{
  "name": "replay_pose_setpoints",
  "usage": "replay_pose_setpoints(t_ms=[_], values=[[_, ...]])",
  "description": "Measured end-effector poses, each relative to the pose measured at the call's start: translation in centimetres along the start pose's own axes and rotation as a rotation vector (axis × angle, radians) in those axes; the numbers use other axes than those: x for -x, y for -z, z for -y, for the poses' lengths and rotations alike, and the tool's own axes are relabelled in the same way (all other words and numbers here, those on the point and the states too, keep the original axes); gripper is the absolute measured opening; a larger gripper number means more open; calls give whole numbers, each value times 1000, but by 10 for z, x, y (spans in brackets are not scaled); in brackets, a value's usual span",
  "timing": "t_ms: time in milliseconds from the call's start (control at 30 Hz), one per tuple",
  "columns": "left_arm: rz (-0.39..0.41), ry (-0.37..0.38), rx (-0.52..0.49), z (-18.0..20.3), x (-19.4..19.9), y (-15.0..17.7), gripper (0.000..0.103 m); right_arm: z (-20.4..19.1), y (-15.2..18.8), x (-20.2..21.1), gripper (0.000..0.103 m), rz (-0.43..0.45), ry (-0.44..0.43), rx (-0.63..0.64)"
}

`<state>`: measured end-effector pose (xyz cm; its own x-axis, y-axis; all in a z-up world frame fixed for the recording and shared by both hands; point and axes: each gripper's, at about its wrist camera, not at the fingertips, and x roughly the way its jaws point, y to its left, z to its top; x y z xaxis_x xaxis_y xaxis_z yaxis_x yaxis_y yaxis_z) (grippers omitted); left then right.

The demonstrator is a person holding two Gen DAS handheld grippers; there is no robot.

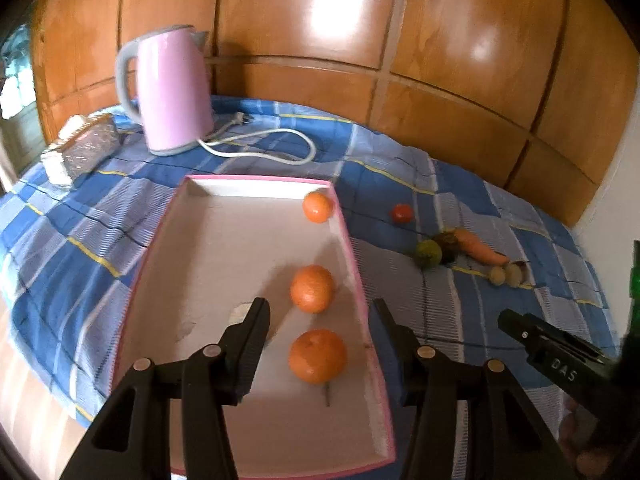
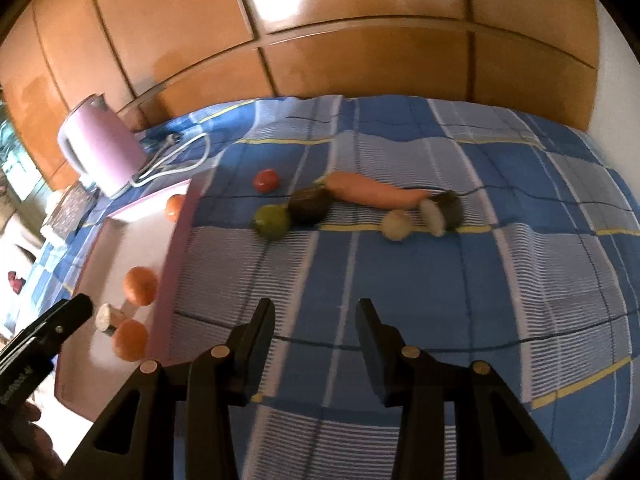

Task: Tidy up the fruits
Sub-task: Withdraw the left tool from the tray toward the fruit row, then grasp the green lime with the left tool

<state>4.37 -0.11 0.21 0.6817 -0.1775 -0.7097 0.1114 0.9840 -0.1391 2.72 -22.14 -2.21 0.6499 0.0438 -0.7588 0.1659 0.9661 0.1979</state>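
So the three round orange fruits are sitting in the shallow white tray with the pink rim, lined up along its right wall: the near one, a middle one and the far one tucked in the back right corner. The tray lies on a blue checked cloth with thin yellow lines. The left gripper hangs over the near end of the tray with its black jaws apart and nothing between the pads; the near orange shows in the gap below them, not touched. The right gripper is over bare cloth to the right of the tray, jaws also apart and empty. Out on the cloth, well apart from the tray, there's a small red tomato-looking fruit, a round green fruit touching a dark roundish one, a long orange carrot and a couple of pale little round things by its tip. Behind the tray stands a pink electric kettle with its white cord looped on the cloth, in front of glossy wooden panels.
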Motion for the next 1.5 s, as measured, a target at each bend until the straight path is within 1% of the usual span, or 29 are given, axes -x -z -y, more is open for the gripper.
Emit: replay_pose_setpoints(t_ms=[200, 467, 500, 533, 600, 700, 767, 1000, 1100, 1300, 1367, 1500], values=[[4, 40, -57, 23, -3, -3, 51, 25, -2, 1, 42, 9, 30, -52], [-24, 106, -98, 53, -21, -9, 51, 50, -4, -1, 42, 8, 60, -107], [-32, 120, -101, 57, -24, -10, 50, 52, -4, -1, 42, 9, 63, -110], [-40, 127, -107, 61, -28, -11, 45, 55, -4, -1, 42, 12, 66, -114], [-52, 141, -118, 68, -34, -13, 39, 59, -5, -1, 42, 13, 71, -120], [-68, 165, -125, 77, -45, -15, 36, 65, -6, -3, 42, 13, 74, -131], [-86, 180, -119, 81, -54, -17, 36, 70, -7, -4, 42, 11, 78, -140], [-131, 184, -97, 89, -83, -21, 35, 76, -9, -14, 42, -11, 65, -141], [-143, 181, -104, 94, -92, -23, 35, 76, -11, -17, 42, -11, 64, -133], [-150, 186, -121, 105, -107, -30, 35, 75, -15, -26, 42, -26, 31, -131], [-160, 196, -115, 107, -113, -33, 33, 73, -17, -30, 42, -30, 22, -118], [-165, 193, -104, 109, -123, -39, 33, 72, -18, -36, 42, -38, 5, -118]])
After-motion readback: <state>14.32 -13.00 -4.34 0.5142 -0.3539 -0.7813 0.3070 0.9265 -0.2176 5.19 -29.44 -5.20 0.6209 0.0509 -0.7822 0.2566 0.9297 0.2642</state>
